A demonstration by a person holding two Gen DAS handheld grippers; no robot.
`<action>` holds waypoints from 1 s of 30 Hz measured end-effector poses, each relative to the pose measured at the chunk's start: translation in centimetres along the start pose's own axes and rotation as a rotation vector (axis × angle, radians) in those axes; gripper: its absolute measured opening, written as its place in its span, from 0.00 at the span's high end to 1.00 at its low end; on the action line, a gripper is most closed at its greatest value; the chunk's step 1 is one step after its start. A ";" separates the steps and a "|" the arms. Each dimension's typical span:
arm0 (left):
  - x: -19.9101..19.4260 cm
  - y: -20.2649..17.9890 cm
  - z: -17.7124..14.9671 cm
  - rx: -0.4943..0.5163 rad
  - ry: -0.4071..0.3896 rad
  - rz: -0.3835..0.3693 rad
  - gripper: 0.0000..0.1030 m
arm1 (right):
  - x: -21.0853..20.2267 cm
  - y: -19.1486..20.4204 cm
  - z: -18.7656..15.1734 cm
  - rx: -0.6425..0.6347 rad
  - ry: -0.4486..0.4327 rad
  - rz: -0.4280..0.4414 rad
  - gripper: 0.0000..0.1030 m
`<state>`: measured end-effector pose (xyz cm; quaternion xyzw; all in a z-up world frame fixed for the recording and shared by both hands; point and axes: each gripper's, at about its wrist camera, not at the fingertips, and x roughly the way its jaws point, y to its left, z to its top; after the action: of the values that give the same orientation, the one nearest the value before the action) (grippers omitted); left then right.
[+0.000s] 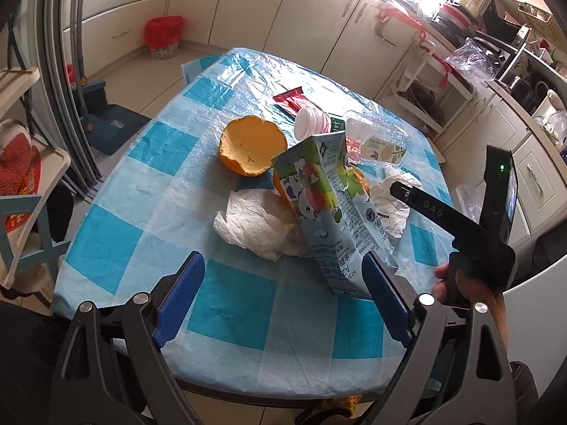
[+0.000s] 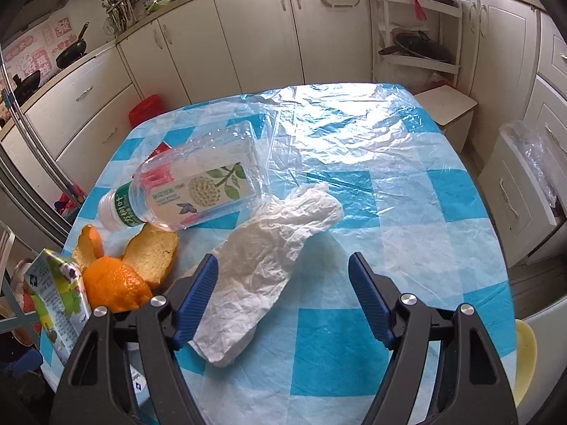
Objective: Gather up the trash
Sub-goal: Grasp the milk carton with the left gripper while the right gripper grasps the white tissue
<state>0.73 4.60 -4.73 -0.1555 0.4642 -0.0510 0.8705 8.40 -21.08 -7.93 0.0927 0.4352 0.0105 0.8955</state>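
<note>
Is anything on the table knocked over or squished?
Yes. The clear plastic bottle lies on its side, looking crushed flat, beside torn orange peel. The milk carton leans tilted with its top torn open. Crumpled tissue lies between the open right gripper's fingers. It's all trash.

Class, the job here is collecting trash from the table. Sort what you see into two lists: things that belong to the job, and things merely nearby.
Belongs to the job:
milk carton
orange peel
crumpled tissue
plastic bottle
red wrapper
white cup
red-lined bin

Merely nearby:
checked tablecloth
cabinets
wok
pan rack
</note>
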 end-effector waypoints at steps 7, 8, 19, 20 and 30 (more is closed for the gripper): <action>2.2 -0.4 1.2 -0.039 0.014 0.008 0.16 | 1.4 2.5 0.1 -0.143 0.023 -0.010 0.52; 2.4 -0.4 1.3 -0.045 0.016 0.008 0.16 | 1.4 2.8 0.0 -0.167 0.026 -0.010 0.66; 4.5 -1.4 2.0 -0.072 0.025 -0.041 0.16 | -1.4 -0.2 -0.8 -0.083 0.044 0.138 0.91; 4.5 -1.4 2.0 -0.074 0.022 -0.047 0.18 | -1.7 -0.2 -0.9 -0.079 0.043 0.148 0.91; 3.9 -2.4 2.0 -0.057 -0.005 -0.178 0.67 | -2.9 0.0 -2.2 -0.096 0.061 0.196 0.91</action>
<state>4.76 1.82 -6.02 -0.2209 0.4476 -0.1146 0.8589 4.87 -21.00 -6.99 0.0914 0.4501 0.1220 0.8799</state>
